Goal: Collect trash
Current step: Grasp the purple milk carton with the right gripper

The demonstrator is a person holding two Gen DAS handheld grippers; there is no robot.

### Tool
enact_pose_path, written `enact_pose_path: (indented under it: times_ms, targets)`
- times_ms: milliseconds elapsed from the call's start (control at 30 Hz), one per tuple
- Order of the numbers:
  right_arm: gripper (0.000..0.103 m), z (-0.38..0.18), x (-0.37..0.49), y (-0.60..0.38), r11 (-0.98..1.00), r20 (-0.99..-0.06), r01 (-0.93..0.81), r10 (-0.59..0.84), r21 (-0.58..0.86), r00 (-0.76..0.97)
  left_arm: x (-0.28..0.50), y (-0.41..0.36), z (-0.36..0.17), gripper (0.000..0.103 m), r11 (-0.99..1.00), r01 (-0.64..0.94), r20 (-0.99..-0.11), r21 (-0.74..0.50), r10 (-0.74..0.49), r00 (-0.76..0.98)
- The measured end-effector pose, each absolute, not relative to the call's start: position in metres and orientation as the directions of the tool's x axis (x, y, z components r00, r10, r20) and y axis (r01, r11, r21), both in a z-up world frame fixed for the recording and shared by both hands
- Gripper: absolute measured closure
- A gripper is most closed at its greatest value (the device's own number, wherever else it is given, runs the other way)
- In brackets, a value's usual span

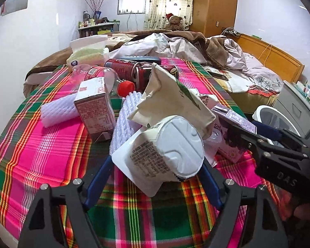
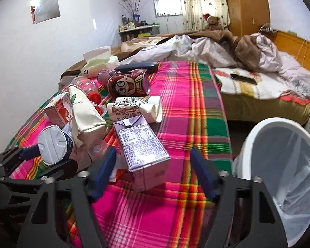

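Two grippers are at work over the plaid cloth [image 2: 185,95]. My left gripper [image 1: 155,169] clamps a white yogurt cup [image 1: 169,146]; I judge it should carry it level to the lined bin [image 2: 285,165] at the near right. My right gripper [image 2: 152,165] stands open around the purple carton [image 2: 142,144], ready to close squarely. "DAS" shows on the right gripper's body; carton print is too small to read.

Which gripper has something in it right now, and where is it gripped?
The left gripper holds the white yogurt cup across its body. The right gripper is open around the purple carton, not gripping.
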State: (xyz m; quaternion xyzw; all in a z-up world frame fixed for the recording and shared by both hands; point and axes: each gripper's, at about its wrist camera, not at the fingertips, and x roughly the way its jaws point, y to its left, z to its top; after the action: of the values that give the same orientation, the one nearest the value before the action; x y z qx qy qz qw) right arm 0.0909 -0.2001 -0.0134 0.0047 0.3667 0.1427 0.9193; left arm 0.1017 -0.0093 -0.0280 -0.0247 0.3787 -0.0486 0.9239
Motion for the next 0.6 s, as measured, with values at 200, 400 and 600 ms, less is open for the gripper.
enact_pose_path:
  times_ms: [200,400,600]
  targets:
    - [0.055,-0.012,0.091,-0.194,0.957,-0.679,-0.275,0.264,0.094,0.685,0.104,-0.005,-0.027,0.021,0.985,0.089,-0.694,-0.151,-0.170,0.700]
    - [0.060,-0.009,0.087,-0.192,0.955,-0.673,-0.283,0.267,0.089,0.690,0.101,-0.007,-0.019,0.022,0.984,0.106,-0.678,-0.144,-0.176,0.713]
    - [0.061,-0.004,0.080,-0.198,0.955,-0.647,-0.279,0.278,0.103,0.710,0.091,-0.005,-0.011,0.023,0.982,0.105,-0.657,-0.154,-0.181,0.731]
